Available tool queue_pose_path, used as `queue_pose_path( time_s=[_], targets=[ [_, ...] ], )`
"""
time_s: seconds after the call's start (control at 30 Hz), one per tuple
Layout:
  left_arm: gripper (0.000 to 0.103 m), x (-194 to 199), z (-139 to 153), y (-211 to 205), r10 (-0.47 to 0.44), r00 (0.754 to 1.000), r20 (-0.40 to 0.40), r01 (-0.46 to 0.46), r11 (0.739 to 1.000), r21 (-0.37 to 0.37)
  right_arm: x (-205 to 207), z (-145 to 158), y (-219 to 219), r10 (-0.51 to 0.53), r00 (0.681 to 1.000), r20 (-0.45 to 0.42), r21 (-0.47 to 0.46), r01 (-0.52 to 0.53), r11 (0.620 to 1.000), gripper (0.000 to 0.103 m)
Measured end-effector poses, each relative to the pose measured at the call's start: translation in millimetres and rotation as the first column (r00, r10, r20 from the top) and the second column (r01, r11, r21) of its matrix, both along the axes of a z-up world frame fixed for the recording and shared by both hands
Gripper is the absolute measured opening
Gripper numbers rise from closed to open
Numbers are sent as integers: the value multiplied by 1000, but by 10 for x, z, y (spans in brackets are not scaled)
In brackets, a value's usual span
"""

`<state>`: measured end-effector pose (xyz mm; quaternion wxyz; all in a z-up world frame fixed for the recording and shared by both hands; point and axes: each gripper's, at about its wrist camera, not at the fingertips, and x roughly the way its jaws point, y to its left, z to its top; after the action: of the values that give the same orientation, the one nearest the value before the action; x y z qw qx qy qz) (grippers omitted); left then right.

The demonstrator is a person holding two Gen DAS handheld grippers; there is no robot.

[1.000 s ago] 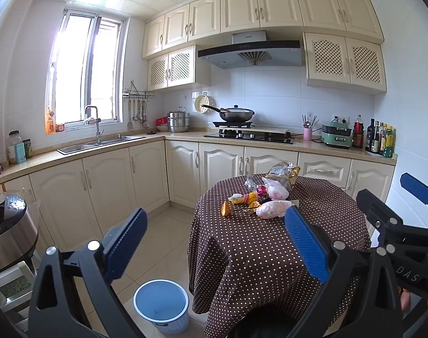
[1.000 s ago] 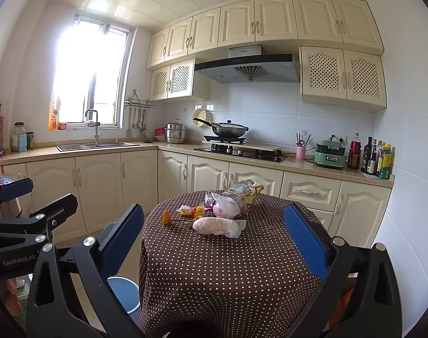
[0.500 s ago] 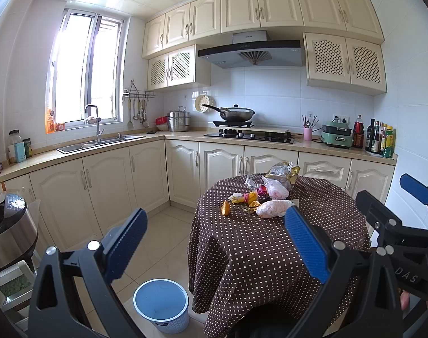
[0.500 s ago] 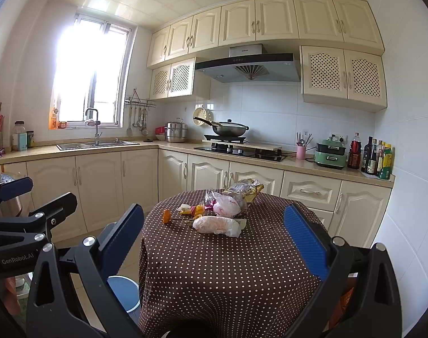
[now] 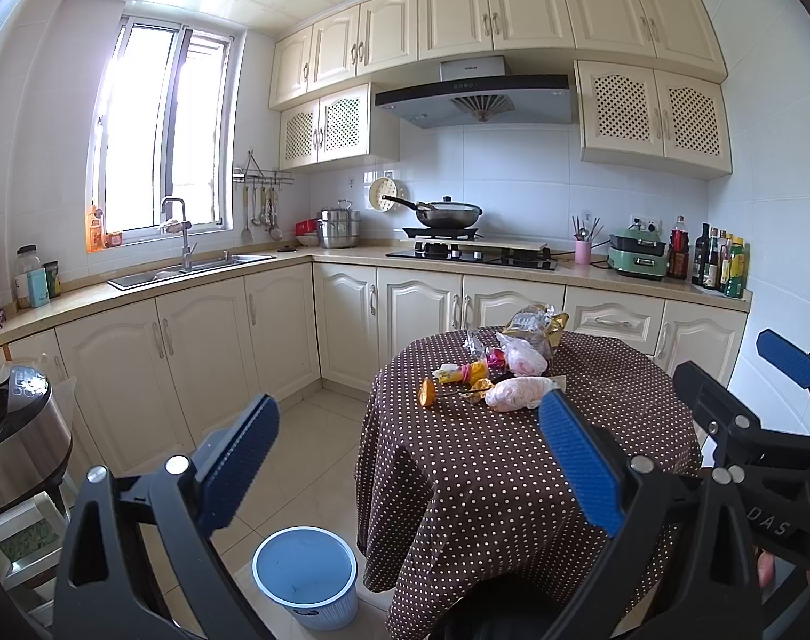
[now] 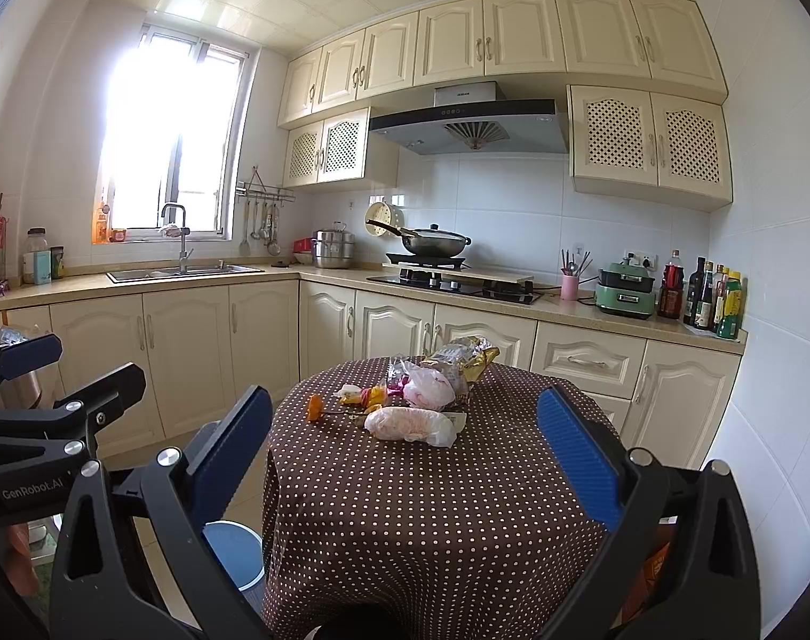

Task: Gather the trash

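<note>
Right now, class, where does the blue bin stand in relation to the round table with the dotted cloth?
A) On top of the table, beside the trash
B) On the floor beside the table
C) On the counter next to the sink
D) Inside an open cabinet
B: in the left wrist view the blue bin stands on the tiled floor beside the table, while the trash pile lies on the tabletop.

In the right wrist view the blue bin [image 6: 229,554] sits half hidden behind the tablecloth [image 6: 431,522] and tongs; small scraps [image 6: 362,396] beside the bags are too small to identify.
</note>
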<state>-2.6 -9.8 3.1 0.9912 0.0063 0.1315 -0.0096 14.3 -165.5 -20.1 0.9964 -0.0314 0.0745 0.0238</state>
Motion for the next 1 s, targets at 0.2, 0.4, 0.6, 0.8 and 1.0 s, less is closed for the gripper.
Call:
queue_pose_path(
  time_s=[0.2, 0.4, 0.6, 0.8, 1.0],
  targets=[
    [96, 5, -1, -6, 1, 1000, -1, -1, 1000, 0, 0, 0, 0, 1, 1000, -1, 0, -1, 1000, 96],
    [96, 12, -30, -18, 3, 1000, -5, -3, 1000, 1, 0, -13, 1, 1, 1000, -2, 1, -1, 1000, 96],
    [96, 13, -42, -15, 4, 1000, -7, -4, 1000, 0, 6, -32, 10, 1, 1000, -4, 1, -1, 1000, 96],
    [96, 25, -76, -15, 5, 1000, -15, -5, 1000, 1, 24, -65, 15, 1, 1000, -12, 3, -1, 1000, 96],
    [96, 164, -128, 29, 14, 999, -50, -14, 1000, 2, 152, -104, 0, 10, 999, -32, 18, -9, 1000, 96]
  ],
)
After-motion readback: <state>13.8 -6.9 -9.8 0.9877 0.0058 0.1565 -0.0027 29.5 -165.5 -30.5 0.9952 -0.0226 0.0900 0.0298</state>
